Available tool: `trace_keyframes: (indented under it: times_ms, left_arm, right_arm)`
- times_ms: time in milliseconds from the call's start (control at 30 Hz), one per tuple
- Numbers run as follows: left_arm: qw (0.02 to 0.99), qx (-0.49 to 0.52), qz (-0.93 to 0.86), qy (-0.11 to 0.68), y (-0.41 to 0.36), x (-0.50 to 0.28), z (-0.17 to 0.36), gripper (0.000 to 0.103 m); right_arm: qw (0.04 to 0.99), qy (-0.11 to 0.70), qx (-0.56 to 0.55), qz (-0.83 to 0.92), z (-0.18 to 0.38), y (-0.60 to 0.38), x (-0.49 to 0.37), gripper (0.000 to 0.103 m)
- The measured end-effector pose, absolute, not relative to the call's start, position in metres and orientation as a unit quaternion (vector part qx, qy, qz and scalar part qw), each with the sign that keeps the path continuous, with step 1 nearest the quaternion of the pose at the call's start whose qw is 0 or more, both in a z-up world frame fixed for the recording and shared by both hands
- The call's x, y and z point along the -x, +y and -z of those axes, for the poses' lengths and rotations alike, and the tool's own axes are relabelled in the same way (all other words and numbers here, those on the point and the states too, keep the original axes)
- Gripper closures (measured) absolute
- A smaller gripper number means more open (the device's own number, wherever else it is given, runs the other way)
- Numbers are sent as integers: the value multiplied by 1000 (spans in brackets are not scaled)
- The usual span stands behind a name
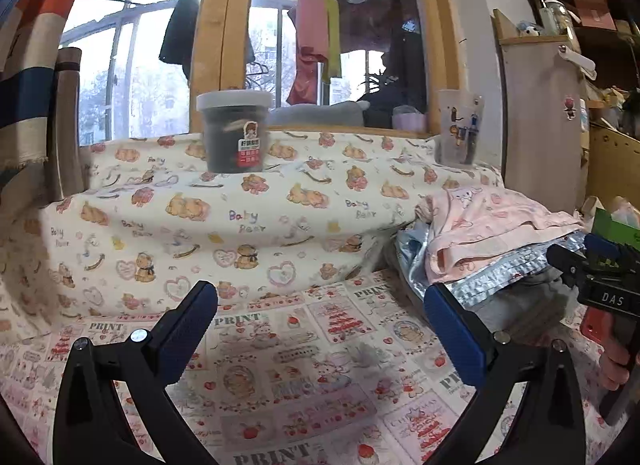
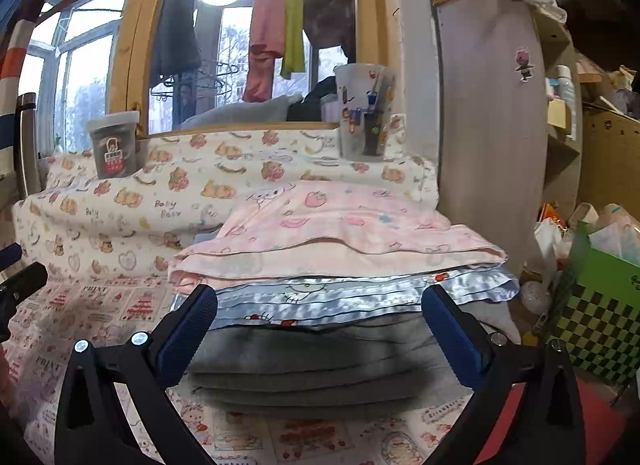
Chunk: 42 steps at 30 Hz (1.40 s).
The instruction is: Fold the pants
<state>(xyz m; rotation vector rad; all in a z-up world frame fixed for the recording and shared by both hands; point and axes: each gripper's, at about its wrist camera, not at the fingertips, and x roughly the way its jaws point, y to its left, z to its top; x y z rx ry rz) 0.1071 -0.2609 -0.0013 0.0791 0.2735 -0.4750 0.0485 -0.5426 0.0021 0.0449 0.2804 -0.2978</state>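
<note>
Your right claw (image 2: 320,329), wide and empty, faces the folded pants stack (image 2: 340,265) dead ahead; your left claw (image 1: 320,325), equally wide, has it off right.

Left claw (image 1: 320,307), right claw (image 2: 320,309): wide apart, empty.

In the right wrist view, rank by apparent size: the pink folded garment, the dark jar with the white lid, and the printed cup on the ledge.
1. pink folded garment, by far the largest.
2 and 3. printed cup and dark jar look alike; unranked.
</note>
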Motion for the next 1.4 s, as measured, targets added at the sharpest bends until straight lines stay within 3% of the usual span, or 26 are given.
trace_keyframes:
  times_ms: [1400]
  left_arm:
    - [965, -39, 218, 140, -259, -109, 2, 0]
  right_arm:
    - [982, 119, -14, 145, -6, -536, -41, 1]
